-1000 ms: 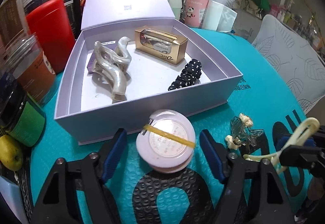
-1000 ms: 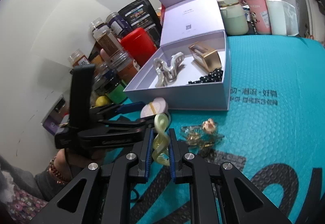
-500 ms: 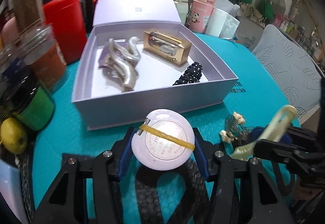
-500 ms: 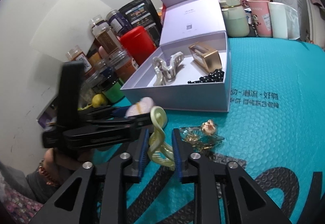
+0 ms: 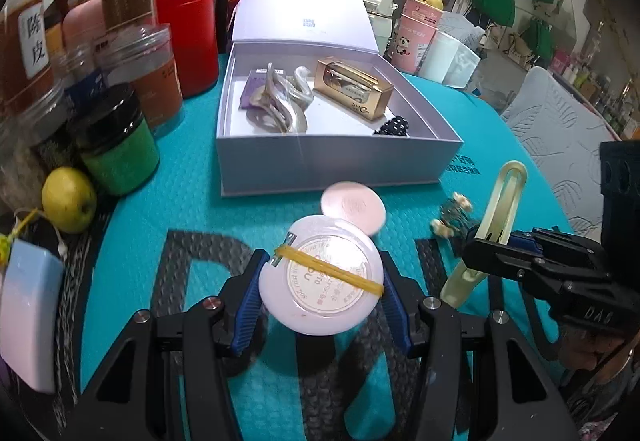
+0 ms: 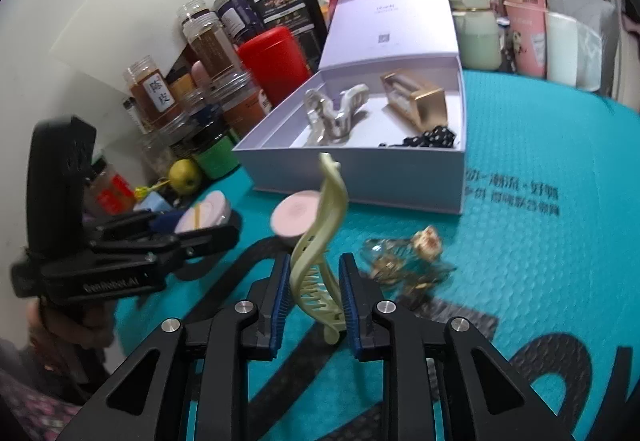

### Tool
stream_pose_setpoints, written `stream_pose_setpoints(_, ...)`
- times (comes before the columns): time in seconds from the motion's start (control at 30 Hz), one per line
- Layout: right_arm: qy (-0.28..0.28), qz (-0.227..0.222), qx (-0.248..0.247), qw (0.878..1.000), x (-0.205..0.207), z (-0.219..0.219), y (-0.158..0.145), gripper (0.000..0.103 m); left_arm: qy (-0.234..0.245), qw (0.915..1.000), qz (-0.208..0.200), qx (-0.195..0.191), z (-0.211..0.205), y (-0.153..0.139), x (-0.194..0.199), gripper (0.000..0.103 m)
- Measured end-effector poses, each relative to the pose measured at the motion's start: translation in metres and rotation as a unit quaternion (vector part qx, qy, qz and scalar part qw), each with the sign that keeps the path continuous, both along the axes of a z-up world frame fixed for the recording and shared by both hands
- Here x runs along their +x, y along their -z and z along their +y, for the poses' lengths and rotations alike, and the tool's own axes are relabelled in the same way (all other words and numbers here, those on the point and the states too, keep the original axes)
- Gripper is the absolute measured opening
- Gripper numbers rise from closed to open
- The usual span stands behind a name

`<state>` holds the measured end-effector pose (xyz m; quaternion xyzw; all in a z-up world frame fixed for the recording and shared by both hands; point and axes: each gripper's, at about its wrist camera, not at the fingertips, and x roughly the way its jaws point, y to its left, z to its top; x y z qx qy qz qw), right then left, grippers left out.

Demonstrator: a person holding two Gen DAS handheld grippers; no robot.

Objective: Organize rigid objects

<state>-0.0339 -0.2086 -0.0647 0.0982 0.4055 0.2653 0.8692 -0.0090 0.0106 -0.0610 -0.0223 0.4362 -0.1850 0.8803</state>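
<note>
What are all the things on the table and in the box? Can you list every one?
Open box: 1, lilac, middle of mat.
Silver hair claw: 1, in box.
Gold case: 1, in box.
Black dotted clip: 1, in box.
Pink disc: 1, on mat before box.
Clear beaded clip: 1, on mat.
Red canister: 1, left of box.
Green jar: 1, left.
Yellow fruit: 1, left.
Round compact: 1, pale pink, in left gripper.
Yellow-green hair claw: 1, in right gripper.

Black tongs [image 5: 320,297], blue ribbed pads [image 6: 280,297], silver screws, white lettering.
</note>
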Motion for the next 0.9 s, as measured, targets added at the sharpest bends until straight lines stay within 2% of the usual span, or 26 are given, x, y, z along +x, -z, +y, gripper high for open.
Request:
stream_pose_setpoints(0.27,-0.053,0.073,0.005,0.996,-0.005,0.008,0.002,0.023,0.007,1.0,0.003,-0.003,-0.001,0.003,-0.016,0.053)
stream_pose_setpoints(0.4,-0.032,0.076,-0.02,0.996,0.004,0.013,0.014,0.023,-0.006,1.0,0.003,0.002,-0.001,0.01,-0.017,0.053)
stream_pose_setpoints(0.5,-0.021,0.083,-0.019,0.996,0.011,0.015,0.026,0.023,-0.014,0.9999,0.009,0.0,0.003,0.014,-0.015,0.053)
stream_pose_setpoints(0.63,-0.017,0.07,-0.037,0.997,0.008,0.017,0.025,0.025,-0.024,0.9997,0.009,0.004,0.008,0.018,-0.012,0.053)
stream_pose_setpoints(0.7,-0.013,0.058,-0.061,0.996,0.004,0.02,0.024,0.043,-0.025,0.9996,0.011,0.002,0.009,0.02,-0.012,0.053)
stream_pose_setpoints(0.73,-0.01,0.051,-0.075,0.996,0.0,0.021,0.023,0.058,-0.024,0.9996,0.011,0.002,0.009,0.021,-0.012,0.053)
stream_pose_setpoints(0.9,-0.023,0.027,-0.106,0.994,-0.014,0.029,0.026,0.06,-0.021,0.9996,0.018,0.0,0.009,0.026,-0.012,0.053)
